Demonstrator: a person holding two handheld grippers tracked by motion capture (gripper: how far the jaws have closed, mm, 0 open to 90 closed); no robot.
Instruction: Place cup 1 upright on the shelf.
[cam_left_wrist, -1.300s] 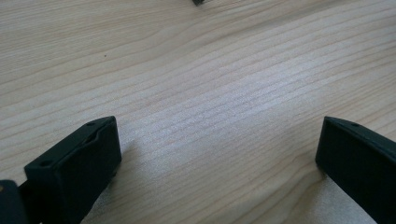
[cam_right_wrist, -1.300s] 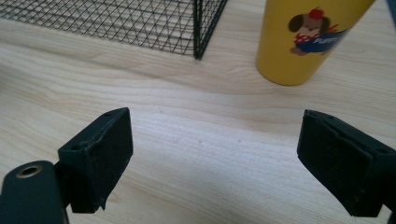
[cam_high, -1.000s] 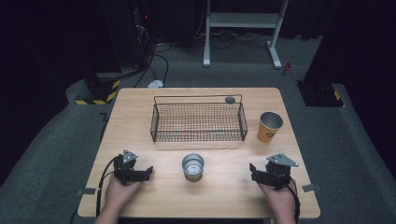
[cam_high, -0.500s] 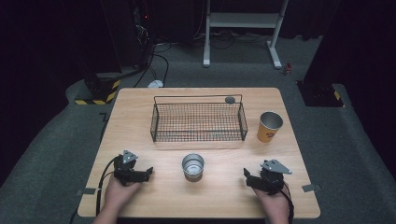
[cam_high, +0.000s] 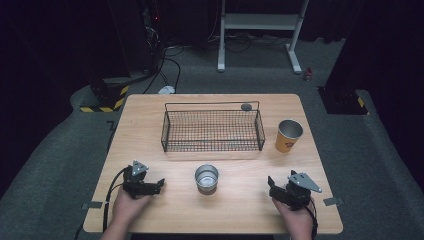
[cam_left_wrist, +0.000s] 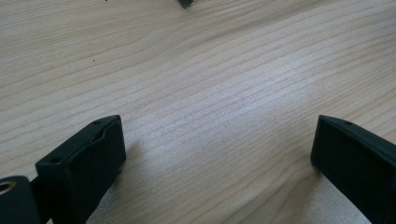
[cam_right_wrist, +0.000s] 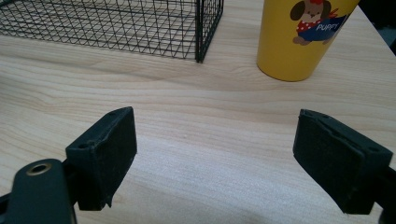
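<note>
Both tools parked low at the near edge of the tabletop (cam_high: 150, 115), nothing held. Left tool (cam_high: 159, 184) at near left, aimed right toward the steel cup (cam_high: 206, 177); jaws have just been closing a little, yet wide apart, with only bare wood between them in the left gripper view (cam_left_wrist: 217, 154). Right tool (cam_high: 271, 187) at near right, shifted slightly nearer and to the left compared with 1 second ago; jaws spread wide and empty in the right gripper view (cam_right_wrist: 215, 154).

Steel cup upright at near centre, between the 2 tools and apart from both, just in front of the wire basket (cam_high: 212, 131). Yellow cup (cam_high: 288, 135) upright at the right, just beside the basket's right end, seen ahead of the right tool (cam_right_wrist: 303, 37). Small dark disc (cam_high: 246, 106) at the basket's far right corner.

Judged from this: a settling of the hands before the first reach, no grasp begun; likely target 1 of the 2 cups.
</note>
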